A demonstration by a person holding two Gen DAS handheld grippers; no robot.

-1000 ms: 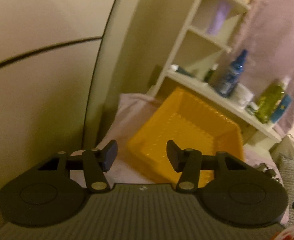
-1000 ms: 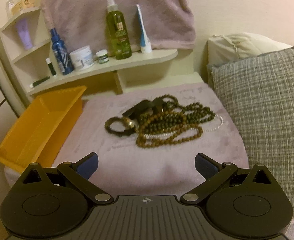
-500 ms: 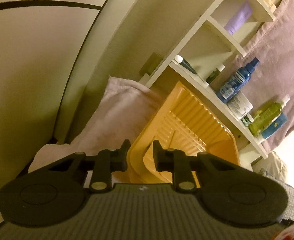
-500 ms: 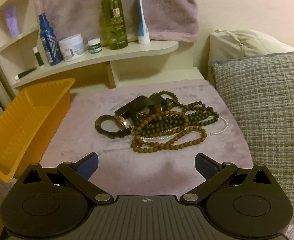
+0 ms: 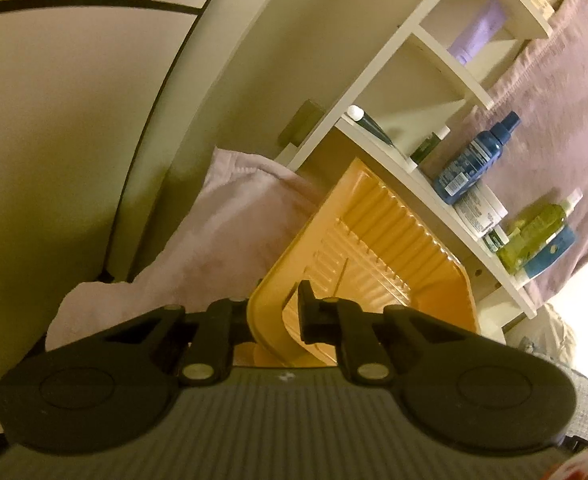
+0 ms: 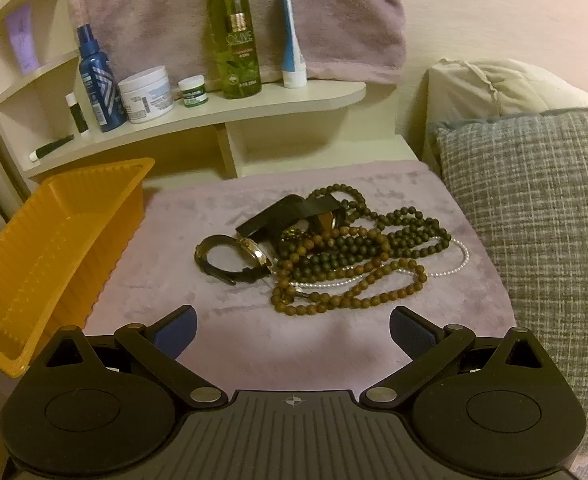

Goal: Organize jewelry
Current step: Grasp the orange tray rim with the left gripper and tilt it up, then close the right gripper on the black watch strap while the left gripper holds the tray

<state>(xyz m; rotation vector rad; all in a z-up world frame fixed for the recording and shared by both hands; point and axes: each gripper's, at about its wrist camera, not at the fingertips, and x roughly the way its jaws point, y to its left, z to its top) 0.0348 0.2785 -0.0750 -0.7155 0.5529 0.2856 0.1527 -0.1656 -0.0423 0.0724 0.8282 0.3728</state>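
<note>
Fingers of the left gripper had just been closing and were clenched on the near rim of the orange ribbed plastic basket, one pad inside the wall and one outside, with the basket tipped up on that side. At the near edge of the other view the right gripper hung released, its blue-padded jaws spread wide with nothing between them, above a bare stretch of the mauve plush cloth that covered the surface. Beyond it, near the middle of the cloth, lay the jewelry, all in one tangled heap: a dark-strapped wristwatch with a gold case at the left of the pile, a black band behind it, strands of brown and dark green wooden beads to the right, and a thin string of small white pearls at the right edge. The basket stood at the left of the cloth, apart from the heap, and what showed of its inside held nothing. Farther back a cream shelf carried bottles and jars. By this look the sorting had barely begun: the container was secured, but every piece remained to be lifted into it.
</note>
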